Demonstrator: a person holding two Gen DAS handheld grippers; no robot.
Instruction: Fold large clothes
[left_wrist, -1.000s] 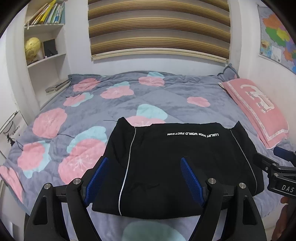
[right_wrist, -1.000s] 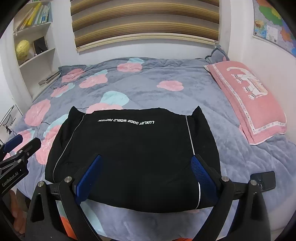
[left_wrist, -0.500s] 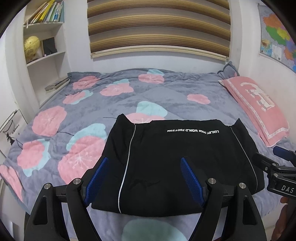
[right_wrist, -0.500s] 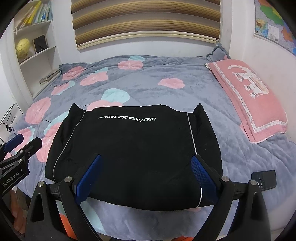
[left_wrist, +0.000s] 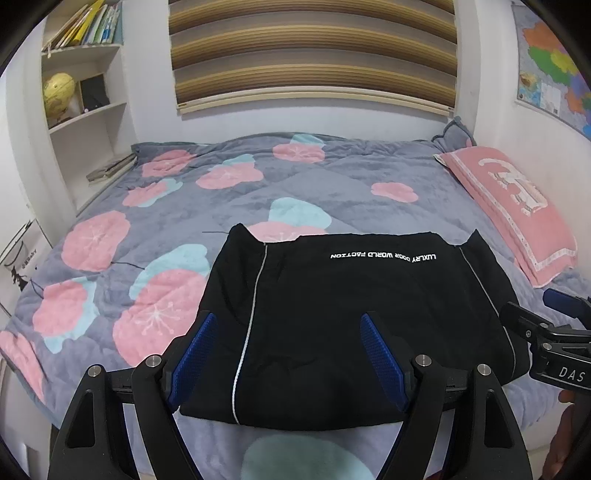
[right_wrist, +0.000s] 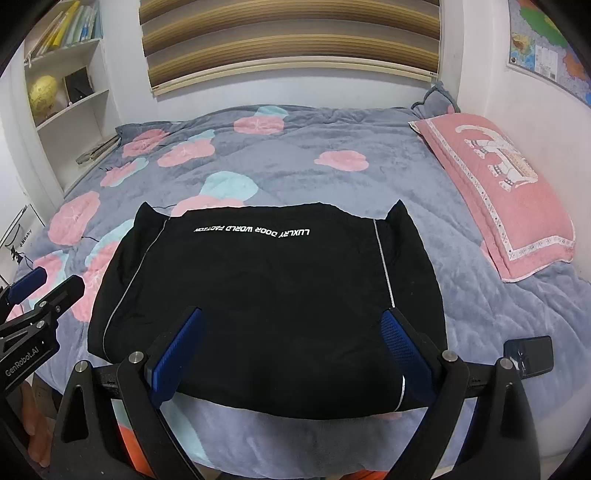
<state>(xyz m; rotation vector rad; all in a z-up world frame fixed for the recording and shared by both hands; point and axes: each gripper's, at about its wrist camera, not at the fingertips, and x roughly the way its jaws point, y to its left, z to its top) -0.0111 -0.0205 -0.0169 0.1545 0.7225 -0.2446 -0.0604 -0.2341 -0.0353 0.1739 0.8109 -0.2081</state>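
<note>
While both tools hang above the near edge of the bed, the black garment (left_wrist: 354, 325) lies folded into a broad rectangle on the floral quilt (left_wrist: 155, 229), directly ahead of the left gripper (left_wrist: 288, 358) and the right gripper (right_wrist: 291, 350). Each gripper has its blue pads spread wide and clasps nothing; no cloth sits between either pair. Compared with the views of a second ago, the garment appears slightly lower and farther off in both cameras, its outline unaltered — the grippers have drawn back and up a little while the cloth stayed put. White lettering runs along the garment's far edge, and two pale seam lines run from that edge toward the grippers. A pink pillow (right_wrist: 502, 192) rests well apart to the right gripper's far right; a dark phone (right_wrist: 528, 356) lies just beside the garment's near right corner. Judgement: this fold has been released and the retreat suggests either inspection or preparation for one further fold — the bundle is still wide.
</note>
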